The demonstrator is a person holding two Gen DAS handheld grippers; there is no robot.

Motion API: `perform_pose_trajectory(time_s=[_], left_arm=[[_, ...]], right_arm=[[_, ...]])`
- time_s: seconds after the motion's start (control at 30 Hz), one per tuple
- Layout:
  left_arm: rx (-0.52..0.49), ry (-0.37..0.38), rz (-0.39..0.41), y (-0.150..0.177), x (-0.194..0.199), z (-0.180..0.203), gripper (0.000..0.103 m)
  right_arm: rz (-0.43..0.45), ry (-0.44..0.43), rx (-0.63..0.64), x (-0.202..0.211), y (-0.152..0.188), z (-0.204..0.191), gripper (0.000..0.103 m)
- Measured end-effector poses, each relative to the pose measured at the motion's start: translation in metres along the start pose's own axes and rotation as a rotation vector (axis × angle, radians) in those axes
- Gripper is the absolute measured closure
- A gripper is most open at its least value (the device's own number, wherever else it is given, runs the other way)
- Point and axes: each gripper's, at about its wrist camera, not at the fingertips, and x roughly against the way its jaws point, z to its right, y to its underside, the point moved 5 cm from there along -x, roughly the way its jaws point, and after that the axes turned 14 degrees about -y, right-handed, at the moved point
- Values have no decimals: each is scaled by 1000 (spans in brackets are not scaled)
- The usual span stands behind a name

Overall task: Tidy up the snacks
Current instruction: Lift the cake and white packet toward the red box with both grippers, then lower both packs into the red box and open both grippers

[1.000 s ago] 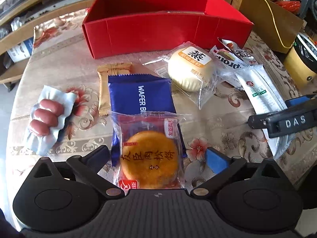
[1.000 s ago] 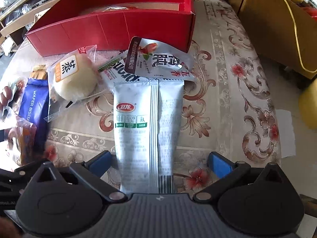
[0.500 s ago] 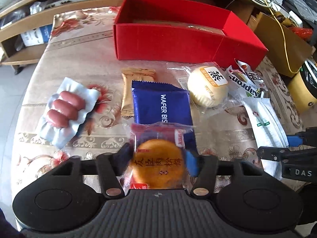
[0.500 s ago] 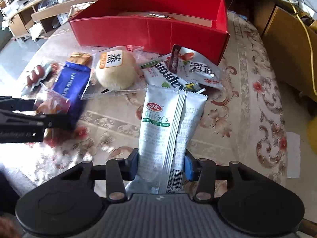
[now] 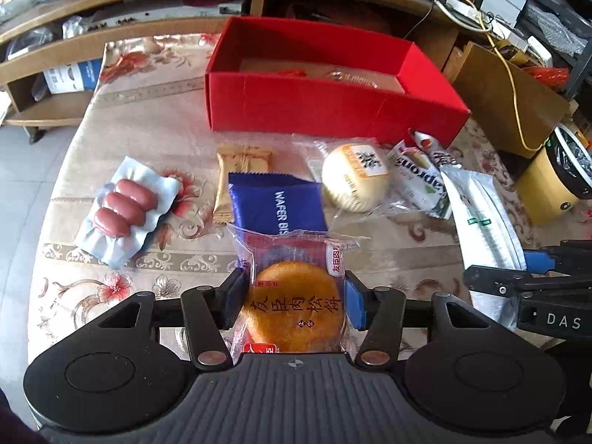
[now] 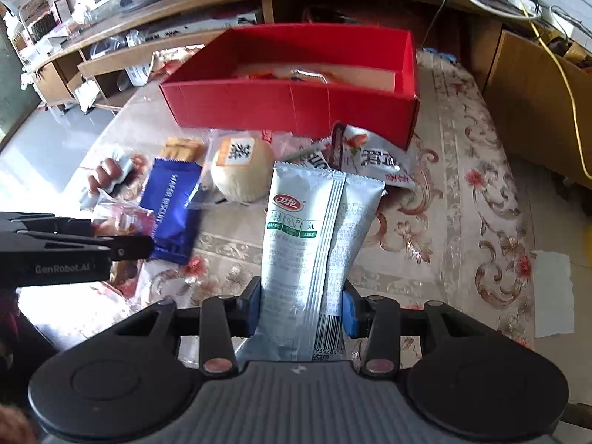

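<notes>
My left gripper (image 5: 294, 296) is shut on a clear-wrapped orange round cake (image 5: 296, 307) and holds it above the table. My right gripper (image 6: 301, 305) is shut on a long white snack pouch (image 6: 314, 236), lifted off the cloth. The open red box (image 5: 333, 103) stands at the back of the table with a few packets inside; it also shows in the right wrist view (image 6: 296, 107). On the cloth lie a blue wafer pack (image 5: 277, 203), a pale round bun (image 5: 355, 177), a tan biscuit bar (image 5: 240, 170) and a sausage pack (image 5: 125, 207).
Two printed snack bags (image 6: 370, 155) lie by the box's right corner. A yellow bin (image 5: 555, 185) and a cardboard box (image 5: 510, 92) stand off the table's right. Wooden shelving (image 5: 111, 37) runs behind. The table edge falls away at the left.
Both grippers went from open around their snacks to shut on them, then rose and drew back with the cake and the pouch lifted off the table.
</notes>
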Motion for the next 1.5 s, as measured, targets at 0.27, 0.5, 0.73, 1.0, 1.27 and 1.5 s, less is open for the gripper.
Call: perform_pose_trajectory(time_s=[0.27,0.5,0.73,1.0,1.27,1.5], left_arm=[[7,3,74,-21,24,10,41],[33,0,132,-49,38,12,41],[47,19,173,-83,41,17,41],[81,67,189,-138,9,23,41],[122,87,161,-175,-39,21,41],[129,65,136,-189,-65,19,41]], right_arm=[[89,-21,2,21,-14,-8,63],[139,-47,25,28,-35,-18,63],[193,-54,27,37,-65,-19,63],[232,-37,-11,21,-122,8,63],[224,13,-25,-12,-174,41,63],[162,38,-7,-52,-193,53,63]])
